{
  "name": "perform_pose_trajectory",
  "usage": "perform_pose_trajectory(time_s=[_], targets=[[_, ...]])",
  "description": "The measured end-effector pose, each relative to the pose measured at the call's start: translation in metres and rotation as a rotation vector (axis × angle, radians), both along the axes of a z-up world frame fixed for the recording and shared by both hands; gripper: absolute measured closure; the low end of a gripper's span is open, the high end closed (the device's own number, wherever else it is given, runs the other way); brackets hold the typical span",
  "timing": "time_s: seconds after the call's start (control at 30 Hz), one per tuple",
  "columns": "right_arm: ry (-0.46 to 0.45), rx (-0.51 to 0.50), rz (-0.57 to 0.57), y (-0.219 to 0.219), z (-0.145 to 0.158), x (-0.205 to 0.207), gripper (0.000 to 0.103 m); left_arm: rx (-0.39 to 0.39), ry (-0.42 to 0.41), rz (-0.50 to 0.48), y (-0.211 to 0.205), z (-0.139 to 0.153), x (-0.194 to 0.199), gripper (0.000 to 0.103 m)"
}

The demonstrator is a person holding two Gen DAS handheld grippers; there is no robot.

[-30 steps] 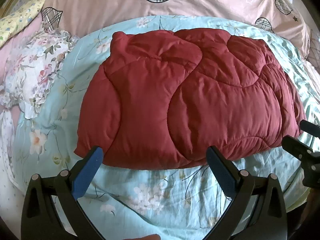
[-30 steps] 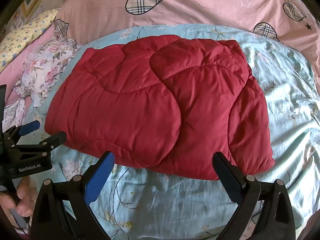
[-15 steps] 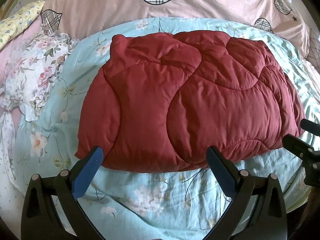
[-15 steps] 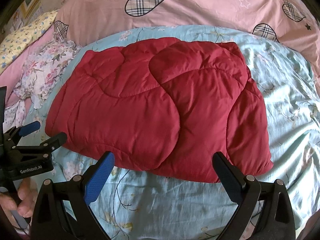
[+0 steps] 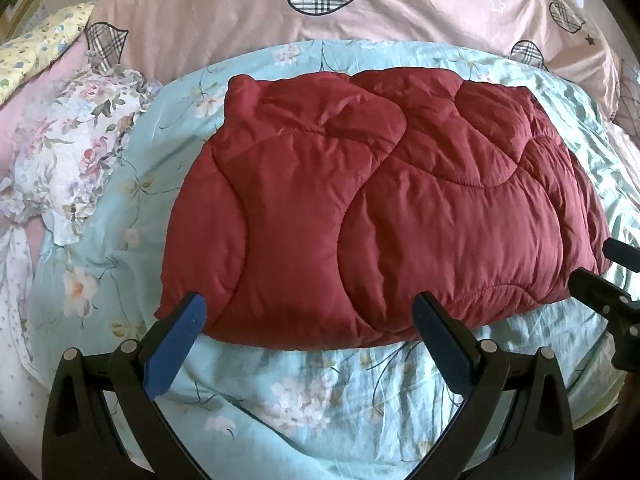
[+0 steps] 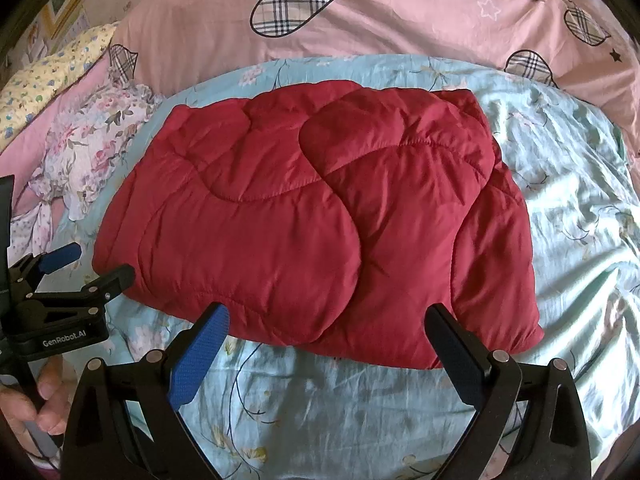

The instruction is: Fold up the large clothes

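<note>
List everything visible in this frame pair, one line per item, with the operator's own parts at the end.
quilted jacket: one, dark red, folded, lying on the blue sheet in front of both grippers.
floral sheet: one, light blue, under the jacket.
heart-print duvet: one, pink with plaid hearts, behind the sheet.
ruffled floral garment: one, white and pink, crumpled left of the jacket.
yellow floral pillow: one, far left.
left gripper: black, blue pads, open, empty.
right gripper: black, blue pads, open, empty.
hand: one, holding the left gripper's handle.

Folded red jacket [image 6: 312,216] beyond splayed right gripper [image 6: 326,338]
</note>
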State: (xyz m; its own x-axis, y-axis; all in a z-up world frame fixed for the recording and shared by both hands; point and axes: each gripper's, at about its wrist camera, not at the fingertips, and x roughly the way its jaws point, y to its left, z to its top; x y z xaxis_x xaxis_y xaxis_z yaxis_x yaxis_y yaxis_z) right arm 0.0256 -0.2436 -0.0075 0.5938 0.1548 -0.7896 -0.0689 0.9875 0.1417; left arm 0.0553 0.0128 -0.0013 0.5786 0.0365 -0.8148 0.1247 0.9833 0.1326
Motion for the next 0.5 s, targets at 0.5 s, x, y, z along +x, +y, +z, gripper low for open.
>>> perform_pose_trajectory(time_s=[0.5], targets=[[-0.001,0.003,0.0,-0.0005,0.0013,-0.0002,0.004,-0.013,-0.004,-0.002,0.0015,0.0017,-0.0007,0.0]])
